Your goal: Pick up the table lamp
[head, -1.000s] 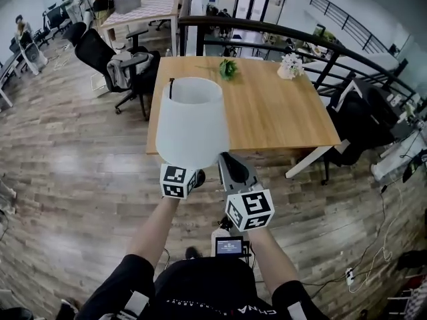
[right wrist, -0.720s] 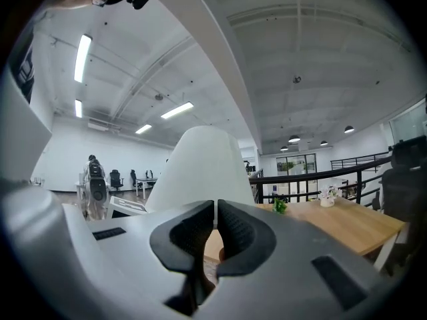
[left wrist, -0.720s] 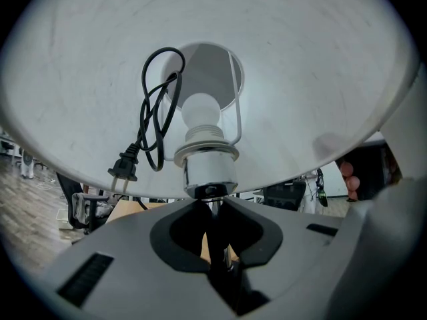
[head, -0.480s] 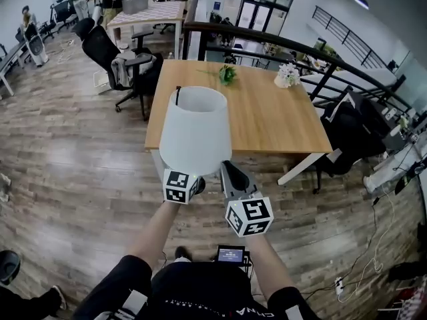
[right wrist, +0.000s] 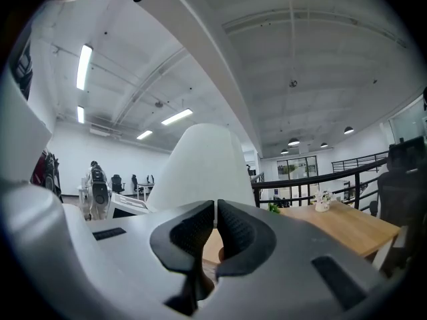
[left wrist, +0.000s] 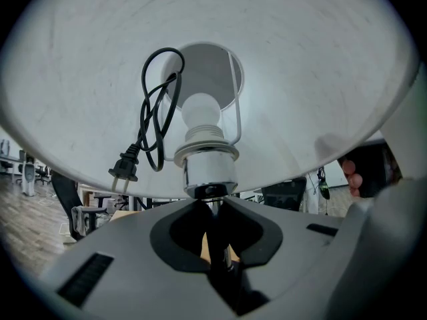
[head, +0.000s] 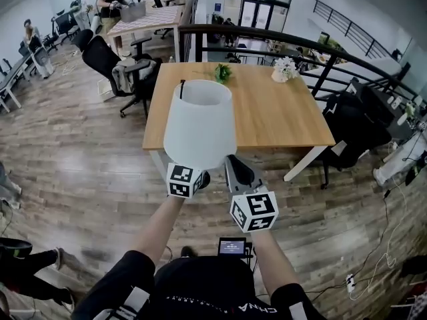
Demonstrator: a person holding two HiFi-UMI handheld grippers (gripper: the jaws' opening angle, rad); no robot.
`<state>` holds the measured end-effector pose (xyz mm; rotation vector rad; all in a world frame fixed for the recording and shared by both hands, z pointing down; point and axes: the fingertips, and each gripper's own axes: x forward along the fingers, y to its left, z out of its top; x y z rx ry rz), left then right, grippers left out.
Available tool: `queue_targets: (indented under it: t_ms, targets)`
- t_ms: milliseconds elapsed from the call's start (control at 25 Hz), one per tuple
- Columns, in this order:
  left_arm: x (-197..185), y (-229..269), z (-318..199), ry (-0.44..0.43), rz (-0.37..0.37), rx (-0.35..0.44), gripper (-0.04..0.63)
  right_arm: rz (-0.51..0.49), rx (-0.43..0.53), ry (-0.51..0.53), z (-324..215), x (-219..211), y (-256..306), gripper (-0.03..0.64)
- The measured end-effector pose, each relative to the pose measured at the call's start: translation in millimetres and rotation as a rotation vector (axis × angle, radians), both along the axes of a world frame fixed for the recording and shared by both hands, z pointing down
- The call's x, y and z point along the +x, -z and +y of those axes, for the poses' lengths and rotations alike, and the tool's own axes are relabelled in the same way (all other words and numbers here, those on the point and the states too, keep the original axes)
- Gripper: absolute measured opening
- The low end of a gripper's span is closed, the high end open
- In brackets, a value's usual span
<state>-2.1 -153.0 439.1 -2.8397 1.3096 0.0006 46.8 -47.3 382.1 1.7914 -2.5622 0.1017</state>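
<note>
The table lamp hangs in the air in front of me, its white shade upright in the head view. My left gripper is under the shade, shut on the lamp's thin metal stem just below the chrome socket. From below I see the bulb and a black cord with its plug tucked inside the shade. My right gripper is just to the right of the lamp, shut with nothing between its pads. The shade rises behind its jaws.
A wooden table stands ahead with a small green plant and white flowers at its far edge. A black railing runs behind it. Office chairs stand left and right. People are at the back left.
The lamp and both grippers have travelled together across the room, sitting a little higher and further right in the head view. The left grip on the stem is unchanged; the right stays shut.
</note>
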Motion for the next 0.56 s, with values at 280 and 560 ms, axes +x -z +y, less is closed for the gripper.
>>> queue_targets:
  t_ms: [280, 560]
  targets:
    - [20.2, 11.7, 2.0, -0.004, -0.016, 0.031, 0.06, 0.006, 0.025, 0.006, 6.2, 18.0, 9.0, 0.041]
    - [25.1, 14.8, -0.2, -0.009, -0.005, 0.04, 0.06, 0.011, 0.027, 0.022, 4.6, 21.5, 9.0, 0.041]
